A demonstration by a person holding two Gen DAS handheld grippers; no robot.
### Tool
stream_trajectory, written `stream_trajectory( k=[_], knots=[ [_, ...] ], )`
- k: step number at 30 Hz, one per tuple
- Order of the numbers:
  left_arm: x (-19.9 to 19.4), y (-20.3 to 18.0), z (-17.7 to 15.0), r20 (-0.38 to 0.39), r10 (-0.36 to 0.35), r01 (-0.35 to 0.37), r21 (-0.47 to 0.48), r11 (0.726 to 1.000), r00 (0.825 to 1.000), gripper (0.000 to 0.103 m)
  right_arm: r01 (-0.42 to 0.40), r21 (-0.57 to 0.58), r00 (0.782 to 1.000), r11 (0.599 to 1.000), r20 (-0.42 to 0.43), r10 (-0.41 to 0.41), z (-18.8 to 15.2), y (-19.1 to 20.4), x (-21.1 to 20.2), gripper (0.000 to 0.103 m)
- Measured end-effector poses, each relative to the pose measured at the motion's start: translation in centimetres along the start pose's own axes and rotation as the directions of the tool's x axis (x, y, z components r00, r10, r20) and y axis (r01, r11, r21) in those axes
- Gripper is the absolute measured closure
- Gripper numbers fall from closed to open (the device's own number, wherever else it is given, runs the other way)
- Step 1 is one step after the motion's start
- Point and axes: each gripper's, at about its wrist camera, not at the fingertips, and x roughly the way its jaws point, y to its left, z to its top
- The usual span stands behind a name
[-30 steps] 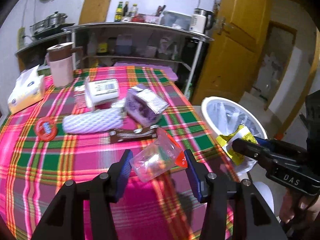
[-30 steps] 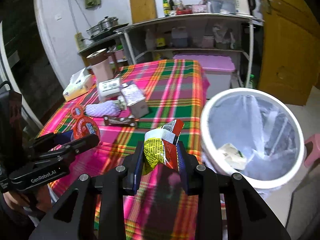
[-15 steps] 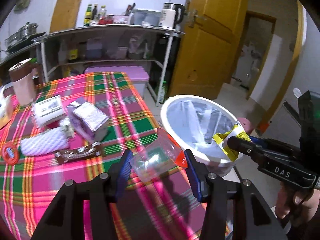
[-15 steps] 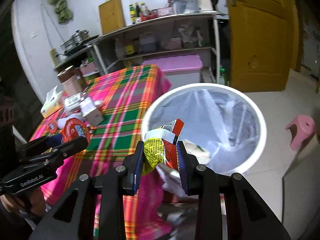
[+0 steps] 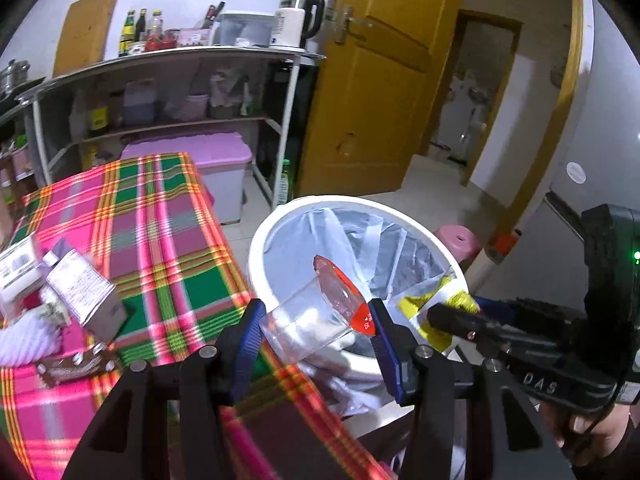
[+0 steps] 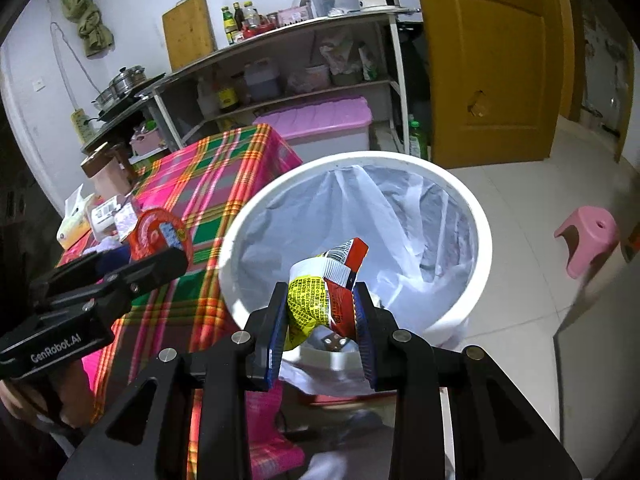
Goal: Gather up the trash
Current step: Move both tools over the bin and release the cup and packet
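Observation:
My left gripper (image 5: 316, 320) is shut on a clear plastic cup with a red lid (image 5: 320, 312) and holds it at the near rim of the white trash bin (image 5: 260, 240). My right gripper (image 6: 320, 312) is shut on a crumpled yellow and red wrapper (image 6: 316, 300) and holds it over the near rim of the same lined bin (image 6: 480, 232). The wrapper also shows in the left wrist view (image 5: 436, 308), at the bin's right edge. The left gripper and its cup (image 6: 156, 236) show at left in the right wrist view.
A table with a pink and green plaid cloth (image 5: 160, 240) stands left of the bin, with a purple carton (image 5: 84, 292), a white box (image 5: 16, 268) and a brown wrapper (image 5: 72, 364). A pink stool (image 6: 588, 236) stands on the floor at right. Shelves (image 5: 160, 120) and a yellow door (image 5: 380, 80) stand behind.
Both grippers have swung right from over the table to the trash bin, each keeping hold of its item. The bin now fills the middle of both views.

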Motion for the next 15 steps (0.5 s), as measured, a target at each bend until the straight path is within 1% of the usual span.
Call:
stream_trajectory(
  k=[5,11,14,15],
  knots=[
    [2.0,-1.0,0.7,-0.02,-0.02,0.021,0.031,0.999,1.0,0.051,0.012,0.006,1.0,1.0,-0.023,-0.012,0.0,-0.7,0.6,0.07],
    [3.7,-1.4,0.9,-0.057,-0.038,0.04,0.039,0.998,0.998,0.051,0.022,-0.003,0.999,1.0,-0.04,-0.022,-0.2,-1.0,1.0,0.068],
    [4.0,-1.5,0.9,-0.064,-0.035,0.038,0.046,0.998,0.997,0.05,0.025,-0.001,0.999,1.0,-0.042,-0.025,-0.2,-1.2,1.1,0.064],
    [4.1,-1.5,0.9,-0.064,-0.036,0.039,0.048,0.998,0.997,0.05,0.026,0.0,0.999,1.0,-0.039,-0.026,-0.2,-1.3,1.1,0.06]
  ],
)
